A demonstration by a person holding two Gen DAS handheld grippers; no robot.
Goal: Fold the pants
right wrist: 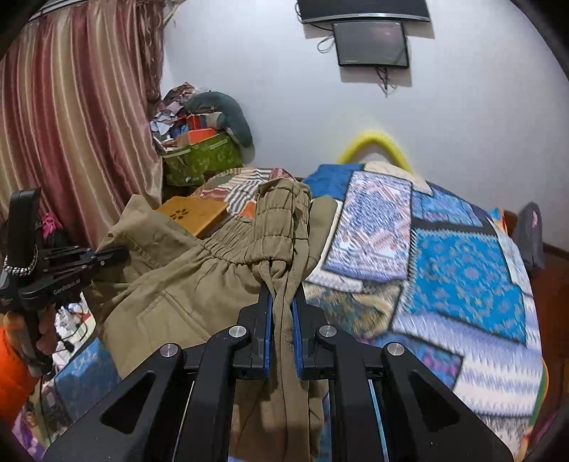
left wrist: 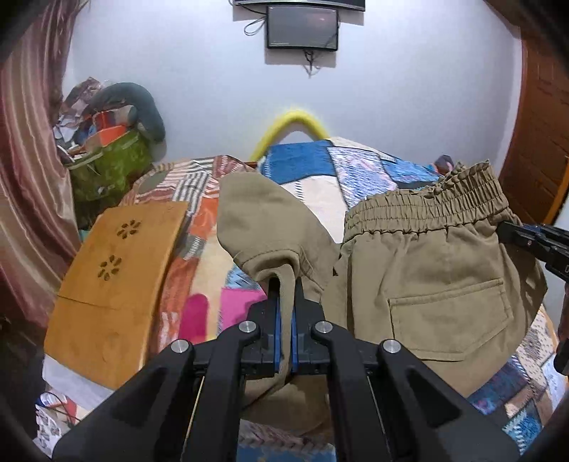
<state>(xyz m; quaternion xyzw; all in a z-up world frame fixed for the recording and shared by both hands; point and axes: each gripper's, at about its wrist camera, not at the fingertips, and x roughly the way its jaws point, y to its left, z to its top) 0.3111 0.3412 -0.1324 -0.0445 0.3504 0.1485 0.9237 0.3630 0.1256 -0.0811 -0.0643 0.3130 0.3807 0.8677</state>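
Note:
Khaki pants (left wrist: 426, 270) with an elastic waistband (left wrist: 426, 209) and a back pocket (left wrist: 451, 316) hang lifted above the patchwork bed (left wrist: 320, 170). My left gripper (left wrist: 284, 284) is shut on a fold of the pants' fabric near a leg hem. My right gripper (right wrist: 282, 288) is shut on the bunched waistband (right wrist: 281, 213); the pants (right wrist: 170, 284) spread to its left. The right gripper also shows in the left wrist view (left wrist: 533, 241) at the right edge of the pants. The left gripper shows in the right wrist view (right wrist: 106, 256), at the pants' left edge.
An orange wooden board (left wrist: 113, 277) lies on the bed's left side. A green bag (left wrist: 106, 167) of clutter stands by the striped curtain (left wrist: 28, 177). A yellow curved tube (left wrist: 291, 124) is at the bed's far end. A screen (left wrist: 302, 28) hangs on the wall. A wooden door (left wrist: 533, 142) is at right.

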